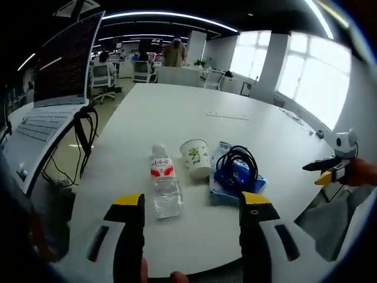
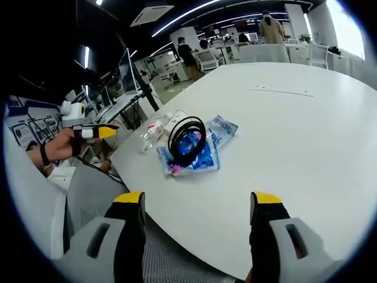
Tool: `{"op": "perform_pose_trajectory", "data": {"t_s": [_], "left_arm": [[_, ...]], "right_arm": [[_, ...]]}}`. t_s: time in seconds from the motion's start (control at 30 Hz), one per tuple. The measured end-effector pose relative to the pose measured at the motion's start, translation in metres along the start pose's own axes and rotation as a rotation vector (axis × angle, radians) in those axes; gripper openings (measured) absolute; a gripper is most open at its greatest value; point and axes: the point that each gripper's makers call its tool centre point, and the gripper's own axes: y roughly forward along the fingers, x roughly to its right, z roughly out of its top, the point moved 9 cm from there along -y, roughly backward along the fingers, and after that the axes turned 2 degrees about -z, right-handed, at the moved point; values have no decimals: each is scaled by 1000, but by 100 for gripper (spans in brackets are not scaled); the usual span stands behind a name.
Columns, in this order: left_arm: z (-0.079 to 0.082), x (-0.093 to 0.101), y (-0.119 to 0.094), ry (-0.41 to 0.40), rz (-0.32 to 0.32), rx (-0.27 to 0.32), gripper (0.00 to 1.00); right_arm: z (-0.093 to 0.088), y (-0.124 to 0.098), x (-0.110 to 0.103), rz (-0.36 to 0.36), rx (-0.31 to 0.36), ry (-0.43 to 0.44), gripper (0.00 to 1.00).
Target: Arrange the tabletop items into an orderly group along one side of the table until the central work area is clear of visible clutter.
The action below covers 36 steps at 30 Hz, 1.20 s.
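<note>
A: Where was the stuff at that point?

B: All bunched near the table's near edge. Water bottle lay on its side, paper cup tipped over just beside it, then a blue packet w/ a black cable coiled on top. In the right gripper view the same cluster sat close to the rim: cable, packet, bottle behind.

A: And the tongs?

B: Left gripper was released, jaws wide apart, nothing between them, hovering short of the bottle. Right gripper also released, jaws spread, empty, well back from the pile. In the left gripper view the right one showed off to the side, tips looked nearly together from there, but its own view read as open.

A: So what's the step?

B: Prob. first pick. I'd judge the task barely begun; nothing lined up yet.

A: How to do it well?

B: Bottle first w/ the left, imo. It's round and clear, likely rolls, so close across the body near the label, not the cap. Cup's light and could crush; gentle squeeze at the rim. Cable's loose on the packet, so lift the cable separately or it slides off. Keep everything along that edge, clear of the laptop side.
</note>
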Motion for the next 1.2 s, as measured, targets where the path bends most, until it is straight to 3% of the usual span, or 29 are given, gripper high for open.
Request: {"op": "perform_pose_trajectory", "data": {"t_s": [1.2], "left_arm": [[3,-7,22,1,-4,-16,65]], "right_arm": [[-3,-5,5,-25,-2,27,72]]}}
